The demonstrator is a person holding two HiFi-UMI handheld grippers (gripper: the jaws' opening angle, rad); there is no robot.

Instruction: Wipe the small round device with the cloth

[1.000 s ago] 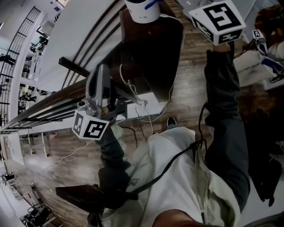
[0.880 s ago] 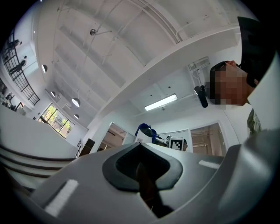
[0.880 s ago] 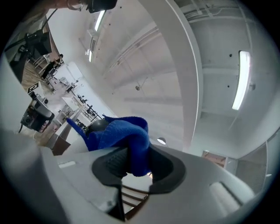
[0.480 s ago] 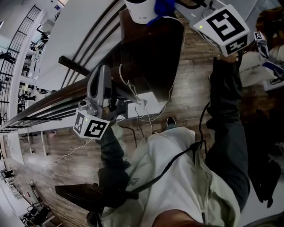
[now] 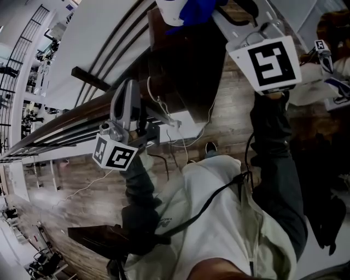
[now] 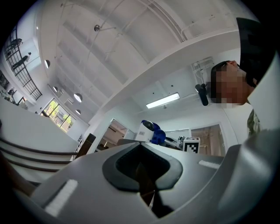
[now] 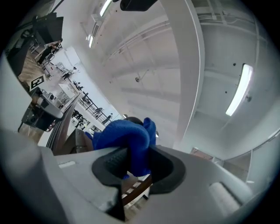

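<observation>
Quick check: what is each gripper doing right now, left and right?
Left gripper: shut, nothing between its jaws.
Right gripper: shut on the blue cloth.

No words or numbers can be read. The cube (image 5: 113,154) on the left gripper (image 6: 142,175) and the cube (image 5: 269,61) on the right gripper (image 7: 135,164) show only black-and-white square patterns. A tiny pale mark (image 5: 164,221) on the dark sleeve is too small to read

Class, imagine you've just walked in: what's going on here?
A person holds a gripper in each hand. The right gripper is shut on a blue cloth, held against the small white round device on a dark stand. The left gripper is shut on nothing, off by a railing.
</observation>
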